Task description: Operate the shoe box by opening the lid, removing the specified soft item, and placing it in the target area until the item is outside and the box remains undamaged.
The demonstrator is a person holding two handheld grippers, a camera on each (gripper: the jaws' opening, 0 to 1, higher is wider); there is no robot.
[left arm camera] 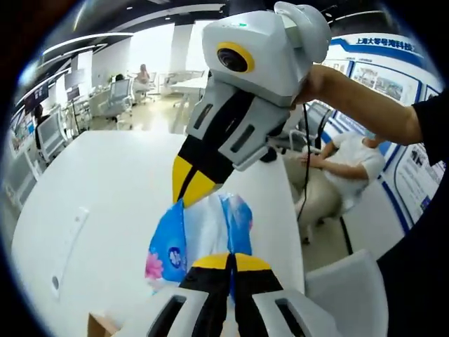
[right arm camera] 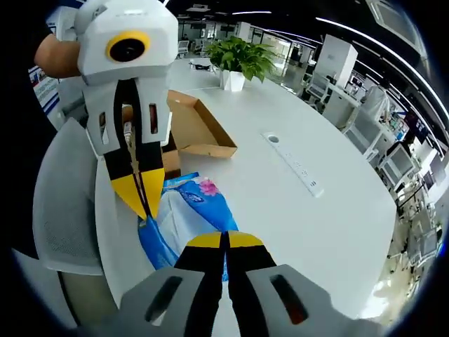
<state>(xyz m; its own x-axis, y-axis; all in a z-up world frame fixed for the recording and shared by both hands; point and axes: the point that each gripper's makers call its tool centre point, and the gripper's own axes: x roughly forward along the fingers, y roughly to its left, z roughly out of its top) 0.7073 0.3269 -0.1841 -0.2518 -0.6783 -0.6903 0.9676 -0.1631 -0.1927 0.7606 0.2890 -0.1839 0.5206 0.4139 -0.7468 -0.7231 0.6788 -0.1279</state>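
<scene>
Open-plan office with desks and monitors behind; work surface is a long white table (right arm camera: 309, 140) with a flush power strip (right arm camera: 295, 165) along its middle. Potted green plant in a white pot (right arm camera: 235, 67) stands at the table's far end in the right gripper view.

Brown cardboard shoe box (right arm camera: 193, 130) lies open near the table's edge, on the side where a grey mesh chair (right arm camera: 63, 210) stands.

Soft item: blue-and-white plastic pack of tissues with a pink flower print (right arm camera: 189, 210), out of the box, at the table edge just beside the box. Cannot tell whether its underside rests on the table.

Left gripper (left arm camera: 229, 261): yellow-tipped jaws closed narrow on one end of the pack. Right gripper (right arm camera: 224, 240): jaws likewise pinched together on the opposite end. Each gripper appears in the other's view, tips pressed into the pack's wrapper.

Seated person in white (left arm camera: 351, 165) beyond the table's far corner, left gripper view.
</scene>
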